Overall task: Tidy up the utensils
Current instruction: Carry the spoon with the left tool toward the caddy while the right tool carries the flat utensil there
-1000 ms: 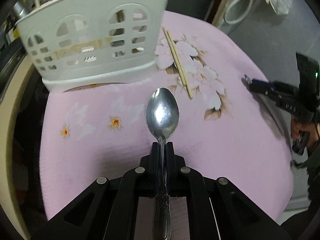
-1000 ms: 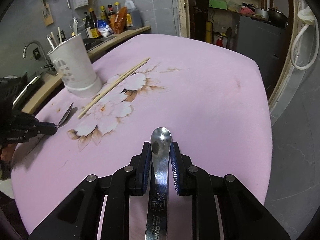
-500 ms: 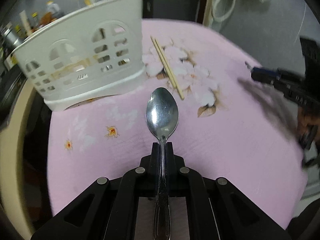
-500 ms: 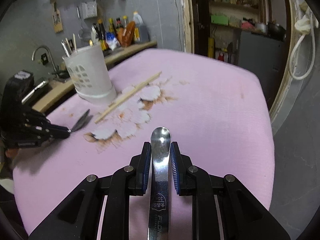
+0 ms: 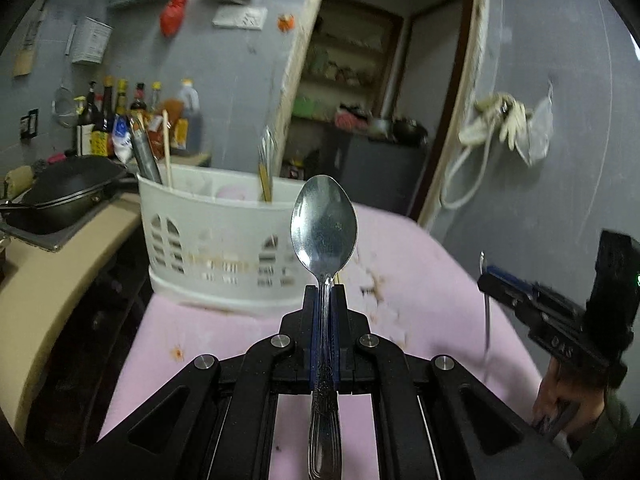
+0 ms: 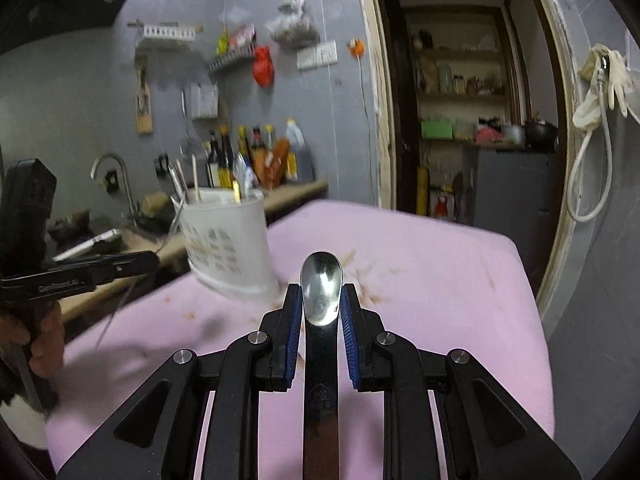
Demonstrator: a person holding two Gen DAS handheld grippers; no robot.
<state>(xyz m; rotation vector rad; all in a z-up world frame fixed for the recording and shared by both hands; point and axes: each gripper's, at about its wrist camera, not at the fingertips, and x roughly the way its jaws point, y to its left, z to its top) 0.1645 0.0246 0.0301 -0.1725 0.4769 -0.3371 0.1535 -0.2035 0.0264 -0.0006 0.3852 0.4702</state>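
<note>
Left wrist view: a patterned-handle spoon [image 5: 323, 232] is being gripped at its neck by the left gripper [image 5: 324, 300], fingers [image 5: 310, 320] pressed narrow against the stem, bowl pointing up and forward, raised above the pink surface [image 5: 440, 280]. Just beyond the bowl, a white slotted utensil basket [image 5: 216, 240] is being seen standing on the surface's far left edge, with chopsticks and other handles sticking out of it. At far right, the right gripper [image 5: 486, 276] is being held over the surface edge, a thin utensil shown edge-on in its tip. A dark pan [image 5: 68, 196] is resting on the counter beyond the basket. Right wrist view: a flat-handled steel spoon [image 6: 321, 296] is being held between the blue-padded fingers [image 6: 294, 320] of the right gripper [image 6: 321, 312], pads closed on the handle just below the bowl, lifted above the pink surface [image 6: 440, 280]. The basket [image 6: 228, 248] is being seen ahead and left; the left gripper [image 6: 154, 262] is entering from the left edge, near the basket, its spoon blurred.
</note>
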